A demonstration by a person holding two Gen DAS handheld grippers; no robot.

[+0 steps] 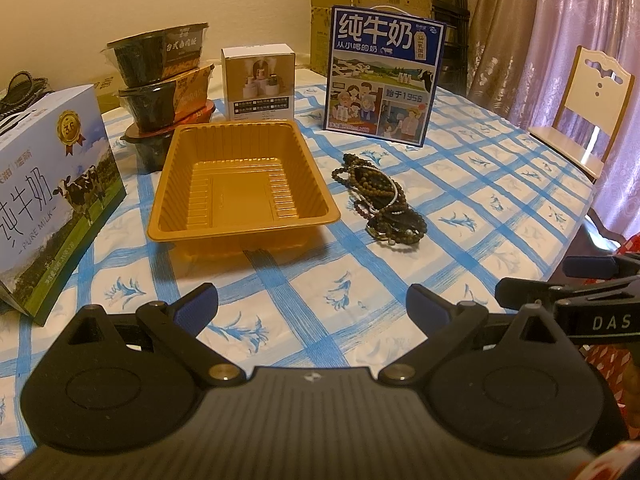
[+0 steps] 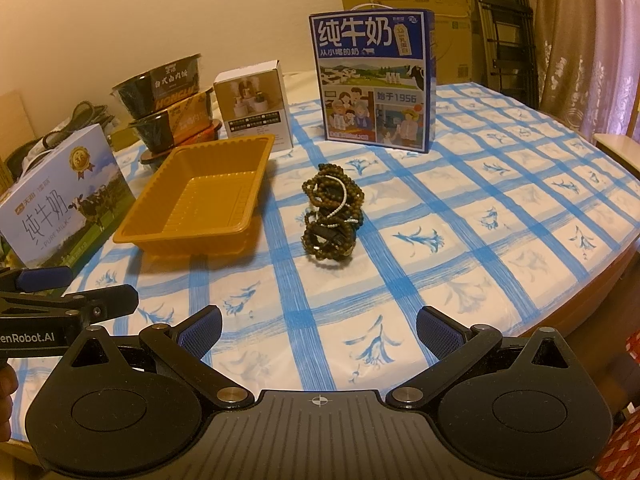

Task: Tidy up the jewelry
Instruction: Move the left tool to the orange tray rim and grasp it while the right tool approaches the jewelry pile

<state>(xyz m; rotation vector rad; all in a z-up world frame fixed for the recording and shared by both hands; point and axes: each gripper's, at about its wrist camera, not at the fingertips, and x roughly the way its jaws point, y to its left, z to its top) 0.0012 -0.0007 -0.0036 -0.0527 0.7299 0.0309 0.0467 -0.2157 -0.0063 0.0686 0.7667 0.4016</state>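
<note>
A tangled pile of dark bead necklaces and bracelets [image 1: 380, 200] [image 2: 332, 212], with a thin silver chain through it, lies on the blue-checked tablecloth. To its left sits an orange plastic tray [image 1: 244, 184] [image 2: 200, 196] with nothing in it. My left gripper [image 1: 312, 304] hovers open over the cloth, well short of the tray and the pile. My right gripper [image 2: 320, 332] is also open, with the beads ahead of it. Each gripper shows at the edge of the other's view, with nothing between the fingers.
A white-and-green milk carton [image 1: 52, 192] stands left of the tray. Stacked black noodle bowls [image 1: 164, 80] and a small white box [image 1: 260, 82] stand behind it. A blue milk box [image 1: 384, 76] stands behind the beads. A chair [image 1: 588, 116] is beyond the table's right edge.
</note>
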